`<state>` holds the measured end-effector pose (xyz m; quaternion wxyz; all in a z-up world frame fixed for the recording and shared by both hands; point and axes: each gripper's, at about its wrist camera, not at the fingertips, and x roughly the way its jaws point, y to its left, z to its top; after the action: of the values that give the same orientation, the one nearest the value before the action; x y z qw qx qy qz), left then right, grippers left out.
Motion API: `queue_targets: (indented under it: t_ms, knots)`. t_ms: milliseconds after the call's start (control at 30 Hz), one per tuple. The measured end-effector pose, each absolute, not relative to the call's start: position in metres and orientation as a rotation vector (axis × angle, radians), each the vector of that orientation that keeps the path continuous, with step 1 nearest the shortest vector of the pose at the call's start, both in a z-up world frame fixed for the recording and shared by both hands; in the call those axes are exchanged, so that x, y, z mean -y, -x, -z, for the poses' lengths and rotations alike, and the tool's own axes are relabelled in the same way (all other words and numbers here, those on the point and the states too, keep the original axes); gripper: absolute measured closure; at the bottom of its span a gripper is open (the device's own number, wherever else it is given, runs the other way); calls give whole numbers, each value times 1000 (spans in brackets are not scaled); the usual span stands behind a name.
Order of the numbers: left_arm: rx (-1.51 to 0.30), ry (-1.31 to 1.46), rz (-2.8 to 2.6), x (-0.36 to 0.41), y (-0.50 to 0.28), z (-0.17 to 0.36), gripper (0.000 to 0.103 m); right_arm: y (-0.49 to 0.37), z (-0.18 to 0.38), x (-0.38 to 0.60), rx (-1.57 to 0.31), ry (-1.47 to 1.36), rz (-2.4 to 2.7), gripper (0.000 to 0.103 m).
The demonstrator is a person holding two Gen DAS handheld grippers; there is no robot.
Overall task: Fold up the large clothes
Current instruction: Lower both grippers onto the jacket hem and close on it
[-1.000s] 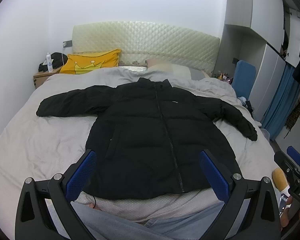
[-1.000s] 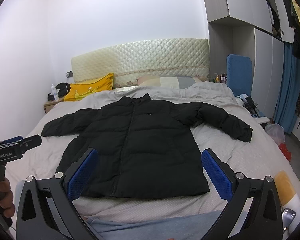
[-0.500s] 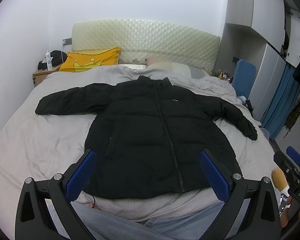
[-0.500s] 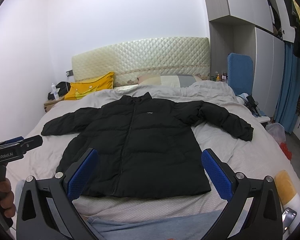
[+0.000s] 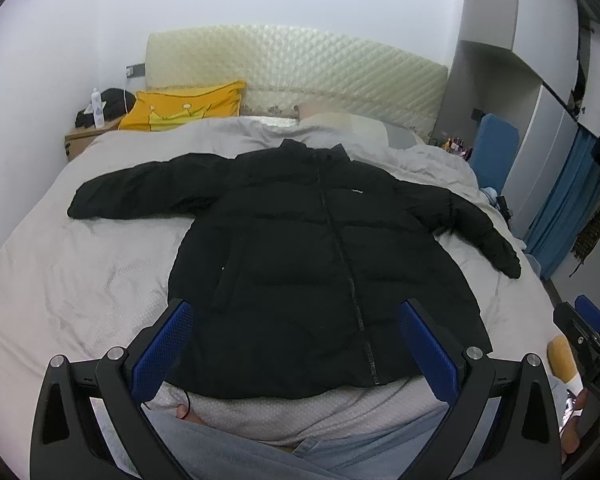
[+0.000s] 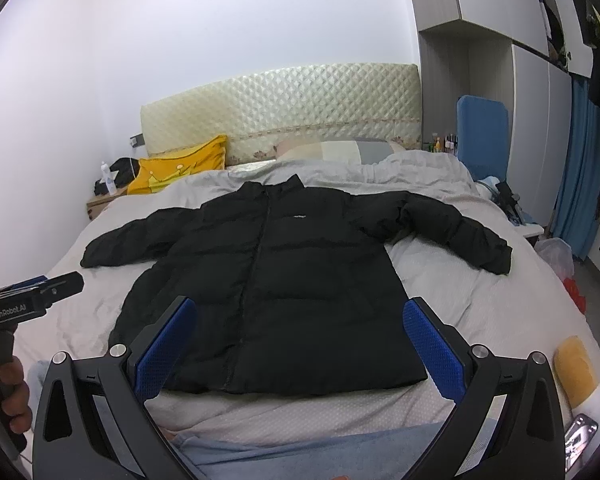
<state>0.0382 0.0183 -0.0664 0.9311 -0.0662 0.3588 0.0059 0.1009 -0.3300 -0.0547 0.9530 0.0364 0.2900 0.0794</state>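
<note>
the big black puffy jacket [image 5: 320,264] lies flat on the wide bed with the light grey cover [image 5: 80,280]. it is zipped up, front side up, with its collar toward the shiny cream headboard [image 5: 300,64]. both sleeves stick out to the sides. no part is folded yet, so the job looks like it is only at the start.

the left gripper [image 5: 296,344] hangs over the bottom edge of the jacket with its blue pads [image 5: 162,350] spread wide, holding nothing. the right gripper [image 6: 300,344] is the same: wide apart, empty, above the bottom edge.

i think the sleeves need folding in first, then the body.
</note>
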Motion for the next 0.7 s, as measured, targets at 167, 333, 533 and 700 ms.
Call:
queue_targets:
  t_ms: [167, 333, 533, 700]
  knots:
    - [-761, 136, -25, -29, -57, 79, 1, -118, 66, 333, -624, -80, -161, 0]
    - [-795, 148, -25, -52, -80, 95, 1, -140, 80, 347, -670, -112, -208, 0]
    - [-915, 148, -80, -108, -122, 128, 1, -181, 98, 393, -776, -128, -256, 0]
    - [-1080, 208, -127, -164, -157, 172, 1, -219, 119, 452, -877, -221, -243, 0]
